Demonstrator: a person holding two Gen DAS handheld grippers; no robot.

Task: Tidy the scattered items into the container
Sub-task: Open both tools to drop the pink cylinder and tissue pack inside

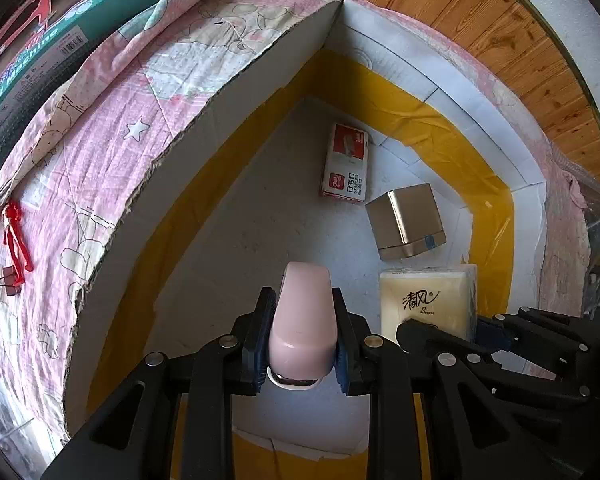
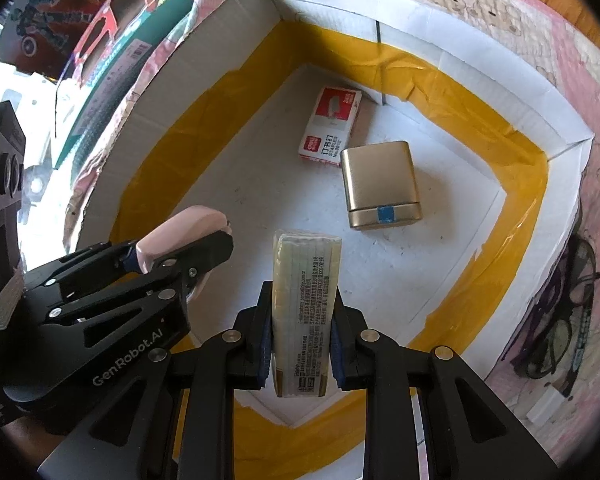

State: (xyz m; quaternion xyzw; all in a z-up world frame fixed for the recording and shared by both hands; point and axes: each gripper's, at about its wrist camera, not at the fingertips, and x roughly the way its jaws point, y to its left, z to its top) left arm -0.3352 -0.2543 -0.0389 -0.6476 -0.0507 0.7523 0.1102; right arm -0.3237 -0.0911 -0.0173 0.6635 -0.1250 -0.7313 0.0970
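Both grippers hang over a white cardboard box (image 1: pixel 260 92) (image 2: pixel 480 60) lined with yellow tape. My left gripper (image 1: pixel 302 312) is shut on a pale pink stapler (image 1: pixel 303 320), also seen as the left gripper (image 2: pixel 204 248) at the left of the right wrist view. My right gripper (image 2: pixel 300 312) is shut on a yellow tissue pack (image 2: pixel 306 292), which sits to the right of the stapler as the tissue pack (image 1: pixel 428 300). On the box floor lie a red-and-white staples box (image 1: pixel 346 162) (image 2: pixel 330 126) and a gold metal case (image 1: pixel 408 226) (image 2: pixel 380 182).
The box sits on a pink patterned quilt (image 1: pixel 80 140). A red clip and a binder clip (image 1: pixel 14 248) lie on the quilt at left. A green toy box (image 1: pixel 40 48) (image 2: pixel 116 56) is beyond. Dark-framed glasses (image 2: pixel 560 312) lie on the quilt at right. Wooden floor (image 1: pixel 500 28) is behind.
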